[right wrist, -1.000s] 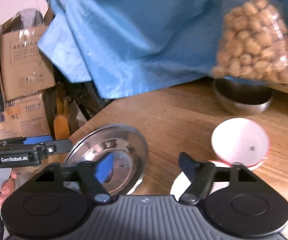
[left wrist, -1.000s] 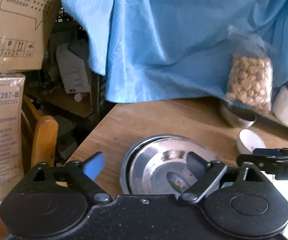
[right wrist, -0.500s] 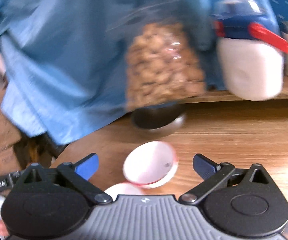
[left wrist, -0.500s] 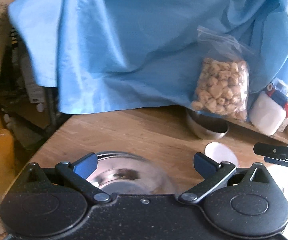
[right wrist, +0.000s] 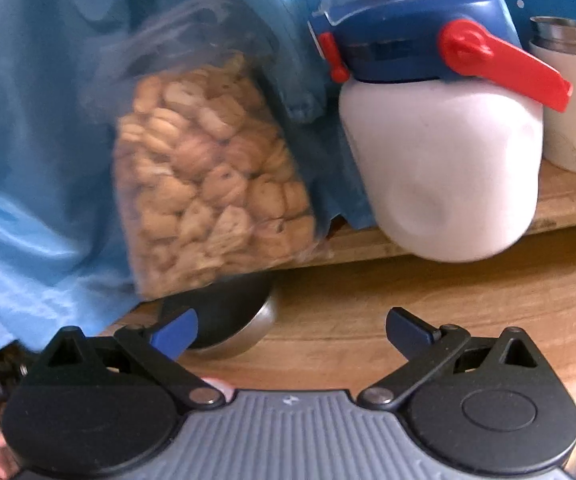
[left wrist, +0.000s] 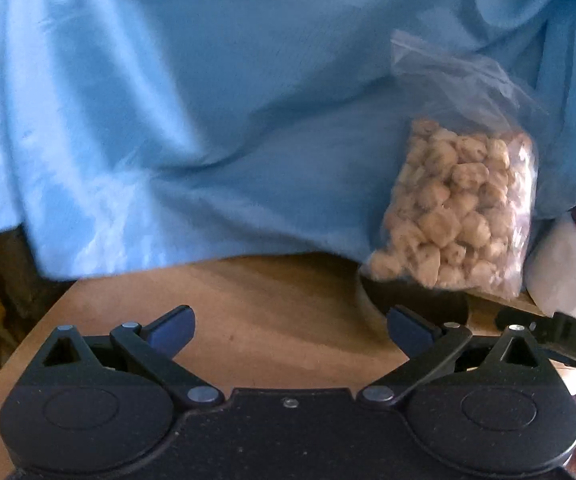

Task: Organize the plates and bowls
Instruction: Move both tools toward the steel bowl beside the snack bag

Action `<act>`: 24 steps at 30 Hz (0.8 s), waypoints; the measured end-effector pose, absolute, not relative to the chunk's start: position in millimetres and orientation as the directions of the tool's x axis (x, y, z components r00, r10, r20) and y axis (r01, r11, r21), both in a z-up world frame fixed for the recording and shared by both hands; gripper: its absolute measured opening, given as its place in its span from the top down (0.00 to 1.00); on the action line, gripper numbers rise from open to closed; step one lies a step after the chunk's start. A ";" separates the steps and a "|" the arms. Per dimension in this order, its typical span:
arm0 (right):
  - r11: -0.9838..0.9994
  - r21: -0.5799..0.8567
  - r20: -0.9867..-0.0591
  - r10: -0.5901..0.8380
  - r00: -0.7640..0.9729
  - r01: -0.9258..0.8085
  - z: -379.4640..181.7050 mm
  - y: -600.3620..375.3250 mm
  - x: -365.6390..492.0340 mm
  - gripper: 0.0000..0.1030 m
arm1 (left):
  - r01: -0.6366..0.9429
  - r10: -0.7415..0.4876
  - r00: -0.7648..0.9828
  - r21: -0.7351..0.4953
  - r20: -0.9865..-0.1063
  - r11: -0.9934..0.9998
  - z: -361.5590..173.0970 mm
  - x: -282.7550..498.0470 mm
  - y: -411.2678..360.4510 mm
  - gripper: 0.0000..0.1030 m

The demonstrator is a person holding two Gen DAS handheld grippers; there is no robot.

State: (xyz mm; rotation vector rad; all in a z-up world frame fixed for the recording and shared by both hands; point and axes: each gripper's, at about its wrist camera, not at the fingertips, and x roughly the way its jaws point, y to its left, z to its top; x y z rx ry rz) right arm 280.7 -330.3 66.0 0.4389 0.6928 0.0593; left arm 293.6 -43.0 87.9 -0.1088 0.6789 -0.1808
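Observation:
A steel bowl (right wrist: 232,320) sits on the wooden table (right wrist: 427,292) under a hanging bag of snacks (right wrist: 212,176); in the left wrist view the same bowl (left wrist: 419,300) shows dark, just beyond my right-hand finger. My left gripper (left wrist: 289,328) is open over bare wood, nothing between its fingers. My right gripper (right wrist: 289,330) is open too, its left fingertip (right wrist: 174,332) in front of the steel bowl. A sliver of a white bowl (right wrist: 218,383) peeks out at the right gripper's body. The steel plate is out of view.
A blue cloth (left wrist: 208,100) hangs behind the table. A white jug with a blue lid and red lever (right wrist: 439,140) and a white flask (right wrist: 573,100) stand on a raised wooden ledge (right wrist: 567,204). The other gripper (left wrist: 559,336) shows at the left view's right edge.
Both grippers moved forward toward the back of the table. The steel plate and the white bowls slid out of view below; the snack bag, steel bowl and jug loom closer. Both jaws widened.

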 end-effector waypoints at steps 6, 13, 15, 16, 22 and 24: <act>0.895 0.439 -0.590 0.221 0.777 0.078 49.6 -327.4 291.4 0.07 | 0.136 -0.200 0.718 -0.148 -0.667 0.980 73.0 328.7 -65.4 0.01; 0.887 0.461 -0.579 0.274 0.768 0.031 34.6 -321.2 298.2 0.16 | 0.106 -0.215 0.673 -0.195 -0.707 0.975 51.7 345.3 -75.6 0.01; 0.874 0.485 -0.570 0.293 0.767 0.026 32.4 -322.3 299.0 0.20 | 0.124 -0.219 0.660 -0.183 -0.719 0.975 47.5 349.0 -81.0 0.04; 0.871 0.491 -0.568 0.301 0.766 0.022 32.3 -322.4 299.2 0.22 | 0.145 -0.234 0.651 -0.185 -0.722 0.972 46.2 350.9 -83.5 0.09; 0.859 0.512 -0.548 0.317 0.774 0.010 30.4 -325.4 300.5 0.35 | 0.154 -0.264 0.628 -0.215 -0.733 0.964 42.2 359.6 -87.4 0.18; 0.847 0.532 -0.543 0.330 0.772 0.012 26.5 -328.2 300.7 0.40 | 0.158 -0.276 0.620 -0.228 -0.735 0.961 41.6 362.8 -88.3 0.20</act>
